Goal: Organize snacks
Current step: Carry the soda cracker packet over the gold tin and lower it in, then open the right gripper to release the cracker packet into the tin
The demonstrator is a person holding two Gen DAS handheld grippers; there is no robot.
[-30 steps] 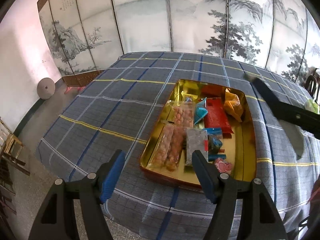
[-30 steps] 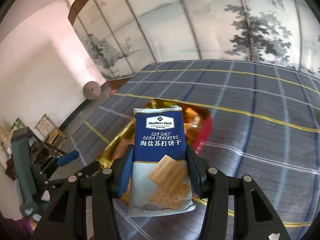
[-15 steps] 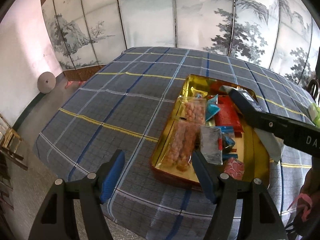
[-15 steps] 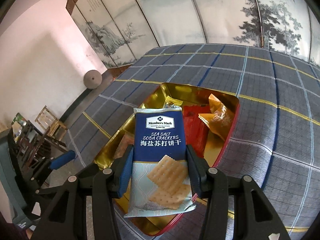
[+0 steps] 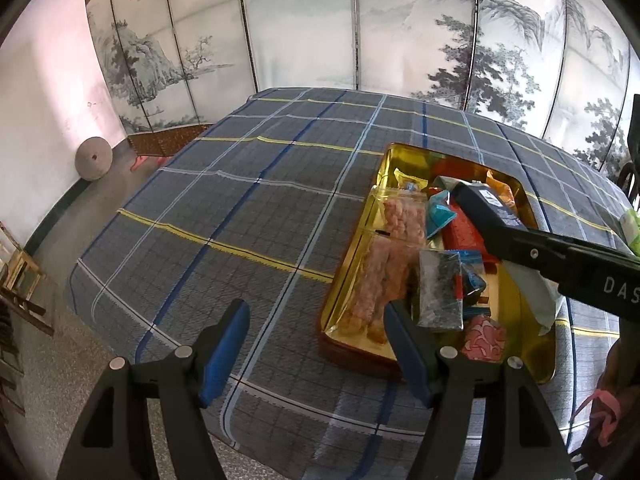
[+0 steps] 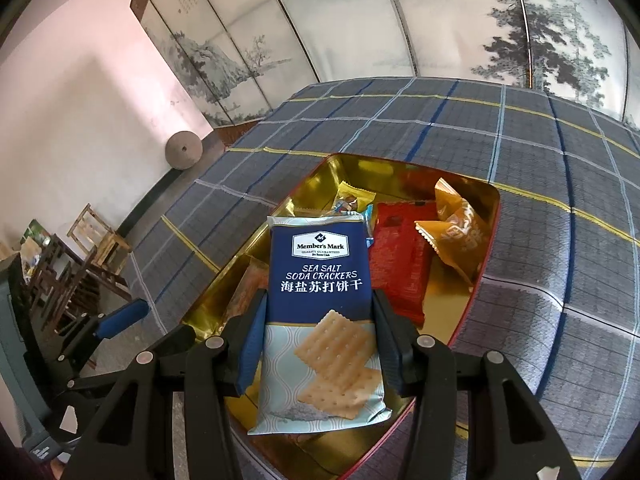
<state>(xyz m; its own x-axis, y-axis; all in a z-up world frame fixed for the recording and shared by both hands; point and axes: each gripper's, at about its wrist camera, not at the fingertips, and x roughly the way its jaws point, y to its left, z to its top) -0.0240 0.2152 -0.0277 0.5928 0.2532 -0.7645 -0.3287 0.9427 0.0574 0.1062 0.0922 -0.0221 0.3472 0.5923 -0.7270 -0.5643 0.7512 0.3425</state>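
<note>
My right gripper (image 6: 320, 304) is shut on a blue soda cracker pack (image 6: 320, 272), held upright over the near half of a gold tray (image 6: 400, 168). A red packet (image 6: 400, 256) and an orange packet (image 6: 460, 236) lie in the tray behind the pack. In the left wrist view the tray (image 5: 400, 152) also holds clear bags of orange snacks (image 5: 404, 220), a grey bag (image 5: 440, 292) and a pink packet (image 5: 484, 338). There the right gripper (image 5: 500, 220) reaches in from the right above them. My left gripper (image 5: 316, 340) stands open over the cloth, left of the tray's near corner, with nothing between its fingers.
A grey plaid cloth (image 5: 260, 208) covers the table, whose near edge drops to the floor by my left gripper. A painted folding screen (image 5: 360, 40) stands behind. A stone wheel (image 5: 94, 158) leans on the wall, and wooden chairs (image 6: 92, 240) stand at the left. A green item (image 5: 632, 224) sits at the right edge.
My right gripper has carried the cracker pack in from the right and lower, so that it now hangs over the tray. My left gripper has drifted slightly and stayed open.
</note>
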